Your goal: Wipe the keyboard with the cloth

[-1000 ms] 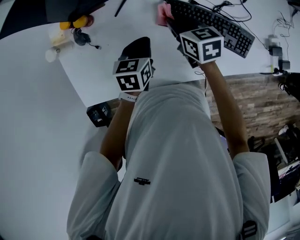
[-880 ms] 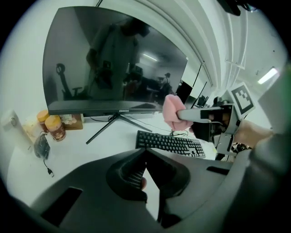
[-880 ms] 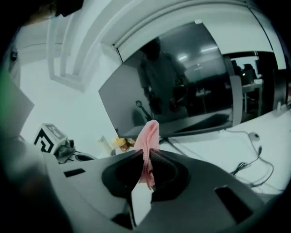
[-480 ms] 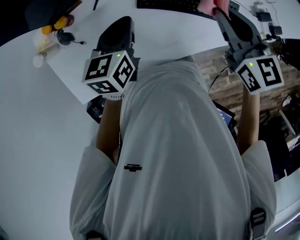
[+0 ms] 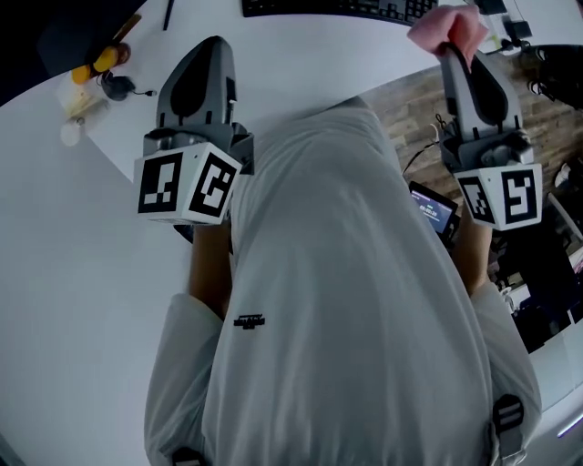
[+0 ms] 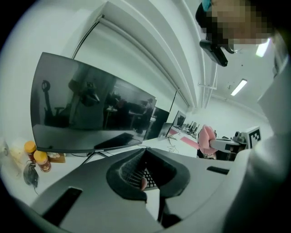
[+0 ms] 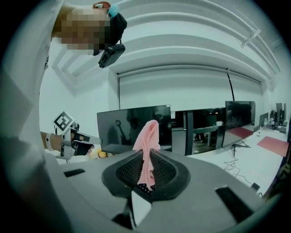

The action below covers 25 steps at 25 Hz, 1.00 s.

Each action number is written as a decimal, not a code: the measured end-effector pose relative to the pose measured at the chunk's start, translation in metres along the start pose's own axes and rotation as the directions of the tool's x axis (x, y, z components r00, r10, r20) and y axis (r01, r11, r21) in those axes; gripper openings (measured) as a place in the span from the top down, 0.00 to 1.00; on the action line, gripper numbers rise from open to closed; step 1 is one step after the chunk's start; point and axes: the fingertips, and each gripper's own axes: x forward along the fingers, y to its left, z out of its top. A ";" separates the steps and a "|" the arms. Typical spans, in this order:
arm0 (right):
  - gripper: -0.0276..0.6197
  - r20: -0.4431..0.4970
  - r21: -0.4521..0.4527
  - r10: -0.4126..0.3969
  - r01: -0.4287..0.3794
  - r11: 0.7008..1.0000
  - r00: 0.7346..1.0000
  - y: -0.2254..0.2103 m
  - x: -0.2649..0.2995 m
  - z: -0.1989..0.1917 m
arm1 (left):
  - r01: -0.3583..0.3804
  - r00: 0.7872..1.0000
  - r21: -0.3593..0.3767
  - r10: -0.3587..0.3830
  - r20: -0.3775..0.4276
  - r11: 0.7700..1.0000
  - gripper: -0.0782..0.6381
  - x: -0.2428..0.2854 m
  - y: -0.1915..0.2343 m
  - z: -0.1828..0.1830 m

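Observation:
The black keyboard [image 5: 337, 7] lies at the far edge of the white desk [image 5: 73, 227], only partly in the head view. My right gripper [image 5: 448, 47] is raised to the right of the desk, off its edge, and is shut on the pink cloth [image 5: 446, 25]. The cloth [image 7: 149, 136] stands up from between the jaws of the right gripper [image 7: 148, 152]. My left gripper [image 5: 214, 44] is held up over the desk, left of the keyboard, with its jaws together and nothing between them. The left gripper view shows these shut jaws of the left gripper [image 6: 145, 152] and the cloth [image 6: 207, 139] off to the right.
A large dark monitor [image 6: 86, 109] stands behind the desk, with yellow-capped bottles [image 6: 38, 157] and small items [image 5: 105, 59] at its left. A lit phone-like screen [image 5: 433, 209] sits by my right side above the wood-pattern floor [image 5: 410, 100]. More monitors [image 7: 132, 123] line the room.
Both grippers have lifted and drawn back towards me. The right one has carried the cloth off the keyboard and out to the right. The keyboard now shows only at the top edge.

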 end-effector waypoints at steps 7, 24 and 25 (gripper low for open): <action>0.89 0.008 0.079 0.009 -0.010 0.997 1.000 -0.002 0.006 -0.019 | 0.013 0.999 0.034 -0.014 0.028 0.999 0.86 -0.009 -0.018 0.005; 0.89 0.041 0.007 0.050 -0.050 0.999 0.998 0.017 0.000 -0.004 | 0.045 0.998 0.053 -0.047 0.048 0.998 0.86 -0.018 -0.048 0.000; 0.89 0.042 0.005 0.049 -0.049 0.999 0.998 0.019 -0.001 -0.005 | 0.045 0.998 0.053 -0.048 0.048 0.998 0.86 -0.019 -0.049 0.000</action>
